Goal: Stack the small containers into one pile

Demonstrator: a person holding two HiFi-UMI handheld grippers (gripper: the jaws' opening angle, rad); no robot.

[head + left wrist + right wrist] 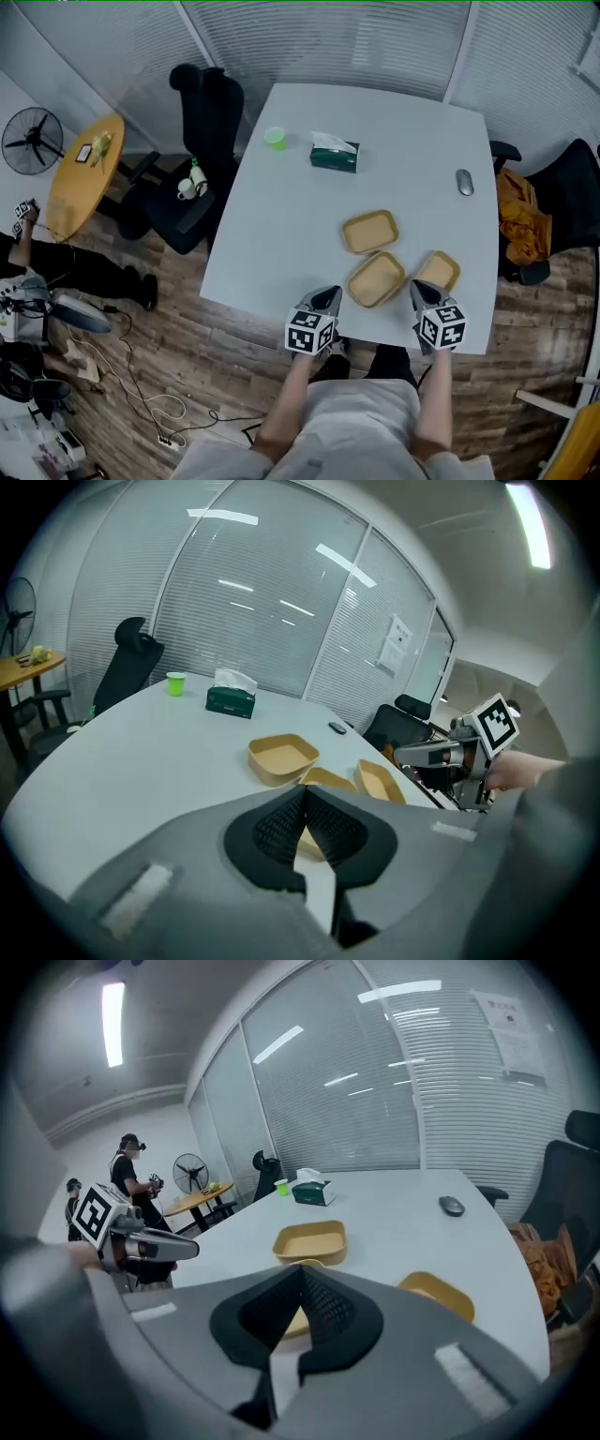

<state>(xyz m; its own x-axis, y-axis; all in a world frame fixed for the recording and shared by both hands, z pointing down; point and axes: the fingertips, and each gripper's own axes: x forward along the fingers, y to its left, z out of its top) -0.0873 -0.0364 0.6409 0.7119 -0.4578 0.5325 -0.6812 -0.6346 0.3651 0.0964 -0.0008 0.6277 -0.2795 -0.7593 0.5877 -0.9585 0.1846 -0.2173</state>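
1. The two black ribbed pads of the left gripper are pressed together with nothing between them. The right gripper is the same: pads meeting, empty.
2. Just past both sets of tips lies the middle tan container, a shallow, round-cornered rectangular tray of what looks like pressed paper. It sits close to the front edge of the white table. The left gripper hovers off its left side and the right gripper off its right side.
3. The far tan container lies just behind it. The right-hand tan container lies just beside it, near the right gripper's tips. All three sit open side up and none is nested yet, so the pile is not started.
4. My judgement is that the step in hand is the approach to a first pick, so the jaws must spread before either gripper goes lower.
5. A good grip puts one pad inside and one outside a side wall, close to a corner. The thin wall probably flexes least there.
6. Lift it fully clear, match its long side to the target tray, and lower it level so the sloped walls seat.
7. The idle gripper can brace the lower tray, since light trays likely skate on the smooth top. Any push should go inward, away from the front edge.
8. The dark green tissue box stands well apart and does not obstruct.
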